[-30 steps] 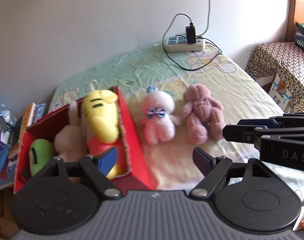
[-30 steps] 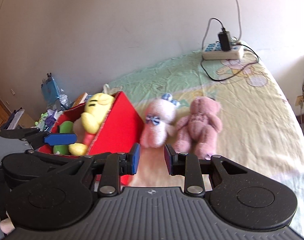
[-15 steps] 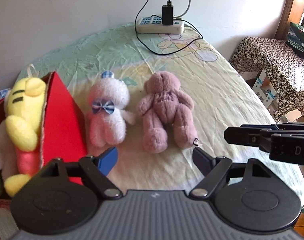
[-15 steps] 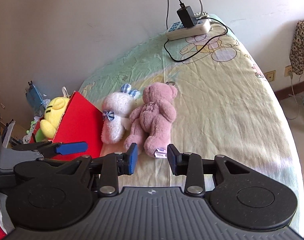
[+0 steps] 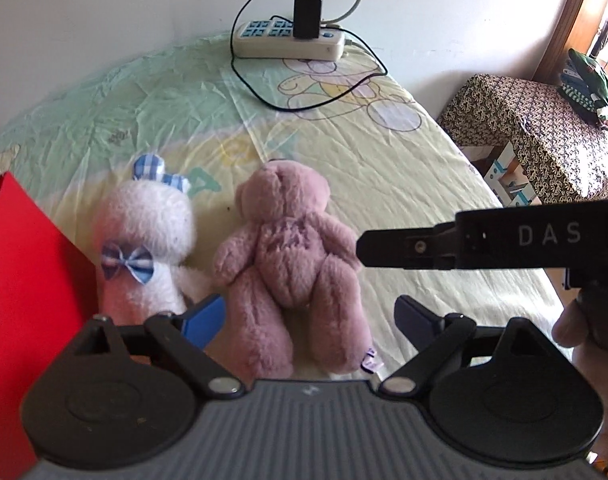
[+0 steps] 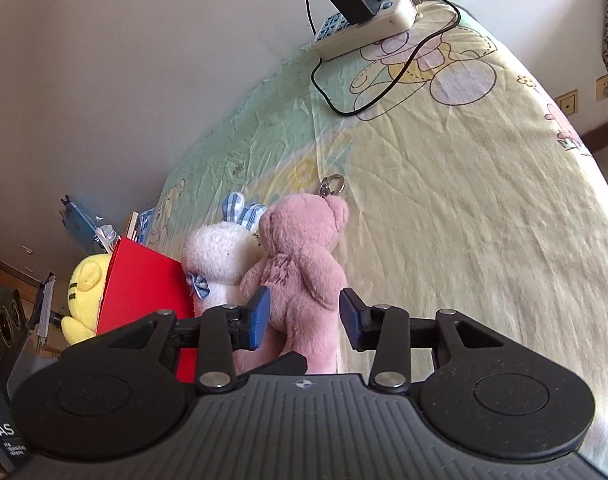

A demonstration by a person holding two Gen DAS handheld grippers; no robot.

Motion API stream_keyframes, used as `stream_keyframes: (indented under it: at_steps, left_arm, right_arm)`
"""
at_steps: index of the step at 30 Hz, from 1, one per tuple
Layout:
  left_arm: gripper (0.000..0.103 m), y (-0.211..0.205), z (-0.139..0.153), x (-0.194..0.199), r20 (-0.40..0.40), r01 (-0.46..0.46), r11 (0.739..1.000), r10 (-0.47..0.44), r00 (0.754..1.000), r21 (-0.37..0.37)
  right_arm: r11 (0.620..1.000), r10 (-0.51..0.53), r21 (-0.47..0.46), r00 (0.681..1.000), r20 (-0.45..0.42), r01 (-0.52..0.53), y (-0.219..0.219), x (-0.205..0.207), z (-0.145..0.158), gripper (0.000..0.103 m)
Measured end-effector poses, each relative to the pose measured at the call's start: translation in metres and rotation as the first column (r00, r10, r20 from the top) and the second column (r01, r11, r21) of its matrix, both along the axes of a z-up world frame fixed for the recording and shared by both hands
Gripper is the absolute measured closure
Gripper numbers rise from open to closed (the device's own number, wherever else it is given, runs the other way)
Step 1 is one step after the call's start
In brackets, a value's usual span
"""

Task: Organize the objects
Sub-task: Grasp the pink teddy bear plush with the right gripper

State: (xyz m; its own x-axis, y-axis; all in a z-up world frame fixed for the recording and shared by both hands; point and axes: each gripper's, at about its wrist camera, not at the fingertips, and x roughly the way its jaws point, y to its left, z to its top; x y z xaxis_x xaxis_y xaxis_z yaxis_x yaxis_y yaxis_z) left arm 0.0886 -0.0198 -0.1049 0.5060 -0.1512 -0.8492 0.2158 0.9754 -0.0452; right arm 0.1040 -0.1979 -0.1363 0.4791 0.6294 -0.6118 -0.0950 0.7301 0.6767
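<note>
The pink bear (image 5: pixel 283 248) is lying on the bed (image 5: pixel 404 168), with the white bunny (image 5: pixel 143 240) just beside it at 9 o'clock. The left gripper (image 5: pixel 310 316) is spreading wide around the bear's legs, not pressing. The right gripper (image 6: pixel 304 316) is opening too, with the bear between its pads, maybe brushing the left one. The red box (image 6: pixel 143 284) is sitting at 9 o'clock.

It was a bedroom in a home. A bed (image 5: pixel 384 152) with a wrinkled cartoon-bear sheet filled the frame's middle, a power strip (image 5: pixel 287 42) lay against the plain wall at top, and a cloth-draped stand (image 5: pixel 536 120) stood at right.
</note>
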Motion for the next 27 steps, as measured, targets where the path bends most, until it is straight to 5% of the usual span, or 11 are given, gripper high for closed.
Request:
stream_keyframes:
  at_steps: [20,27]
  left_arm:
    - [0.011,0.015,-0.030,0.041,-0.068,-0.022,0.997,0.017,0.998,-0.075]
    - [0.025,0.021,-0.037,0.048,-0.091,-0.034,0.997,0.027,0.995,-0.072]
  right_arm:
    - [0.996,0.046,0.083,0.998,-0.043,-0.043,0.019,0.036,-0.036,0.050]
    - [0.987,0.098,0.127,0.995,-0.009,-0.096,0.031,0.036,-0.031,0.069]
